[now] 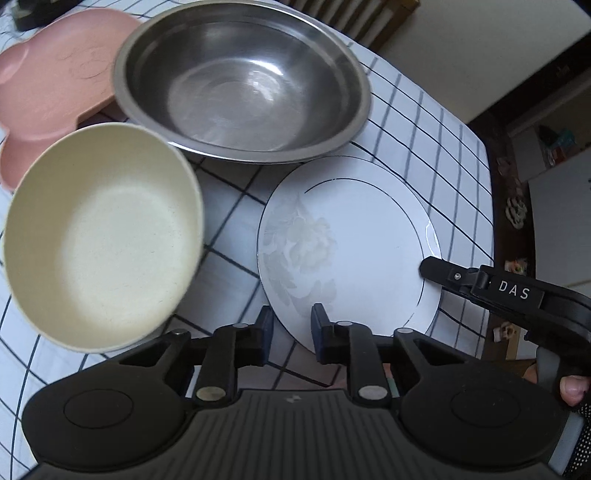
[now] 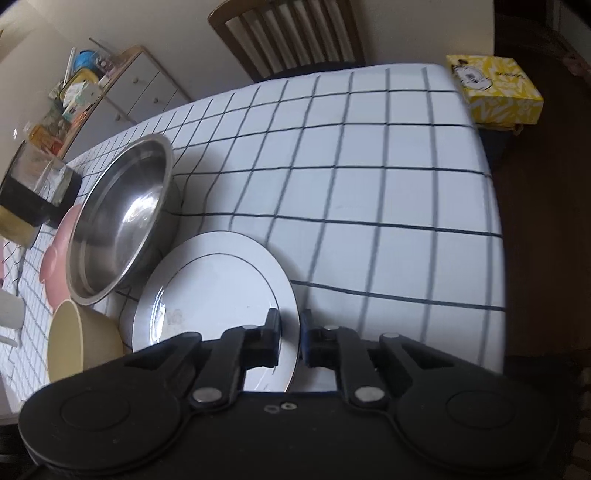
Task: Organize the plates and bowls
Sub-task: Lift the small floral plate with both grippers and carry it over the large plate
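Both grippers [image 1: 291, 325] [image 2: 290, 338] seemingly astride white plate [image 1: 369, 243] rim.

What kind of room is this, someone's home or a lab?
Most likely a home dining area. A wooden dining chair stands at a table under a checked tablecloth, a cluttered sideboard lines the wall, and everyday dishes such as a steel bowl and white plate sit out.
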A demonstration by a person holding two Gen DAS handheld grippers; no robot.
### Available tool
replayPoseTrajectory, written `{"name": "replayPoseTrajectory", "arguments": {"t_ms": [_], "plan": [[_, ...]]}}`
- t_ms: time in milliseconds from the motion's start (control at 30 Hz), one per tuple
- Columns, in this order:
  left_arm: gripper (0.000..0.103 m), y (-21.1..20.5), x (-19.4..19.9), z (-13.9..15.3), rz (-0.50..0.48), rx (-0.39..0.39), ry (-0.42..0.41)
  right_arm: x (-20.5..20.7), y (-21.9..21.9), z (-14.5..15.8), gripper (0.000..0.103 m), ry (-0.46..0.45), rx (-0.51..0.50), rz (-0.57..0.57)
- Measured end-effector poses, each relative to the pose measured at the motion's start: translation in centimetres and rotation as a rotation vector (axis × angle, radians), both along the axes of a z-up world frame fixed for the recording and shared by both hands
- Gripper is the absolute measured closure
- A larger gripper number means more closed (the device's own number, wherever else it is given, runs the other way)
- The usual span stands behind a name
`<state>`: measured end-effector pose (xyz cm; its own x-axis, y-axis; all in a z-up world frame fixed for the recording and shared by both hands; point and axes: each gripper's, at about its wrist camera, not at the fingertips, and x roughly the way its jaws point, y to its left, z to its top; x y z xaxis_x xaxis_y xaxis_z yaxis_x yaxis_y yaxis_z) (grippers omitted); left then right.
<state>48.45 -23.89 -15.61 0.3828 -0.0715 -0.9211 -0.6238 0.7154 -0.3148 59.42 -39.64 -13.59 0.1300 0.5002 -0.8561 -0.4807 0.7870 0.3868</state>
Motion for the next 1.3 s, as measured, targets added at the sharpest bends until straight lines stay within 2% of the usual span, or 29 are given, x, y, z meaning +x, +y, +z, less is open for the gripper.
{"name": "replayPoseTrajectory", "arguments": {"t_ms": [167, 333, 467, 533, 700, 767, 1000, 1300], "plan": [[0.086, -0.7, 1.3, 0.0, -0.085, -0.013, -0.013, 0.5, -3.0, 0.2, 0.093, -0.001, 0.005, -0.044], [0.086, 0.2, 2.2, -0.2, -0.095, 0.002, -0.007, 0.6, -5.4, 0.1, 0.097, 0.015, 0.025, -0.072], [0.086, 0.9, 3.0, -0.1, -0.102, 0.021, -0.013, 0.4, -5.4, 0.1, 0.096, 0.014, 0.034, -0.075], [0.086, 1.0, 3.3, -0.1, -0.115, 0.028, -0.017, 0.3, -5.4, 0.0, 0.091, 0.016, 0.035, -0.083], [0.086, 1.2, 3.8, -0.2, -0.134, 0.024, -0.038, 0.1, -5.6, -0.4, 0.087, 0.031, 0.047, -0.106], [0.088, 0.9, 3.8, -0.1, -0.154, 0.045, -0.038, -0.2, -5.5, -0.4, 0.091, 0.023, 0.047, -0.107], [0.089, 0.4, 3.8, 0.8, -0.197, 0.071, -0.089, -0.7, -5.4, 0.2, 0.092, -0.017, 0.037, -0.131], [0.089, 0.5, 3.8, 3.9, -0.231, 0.084, -0.168, -0.8, -6.0, 2.8, 0.092, -0.084, 0.063, -0.169]]}}
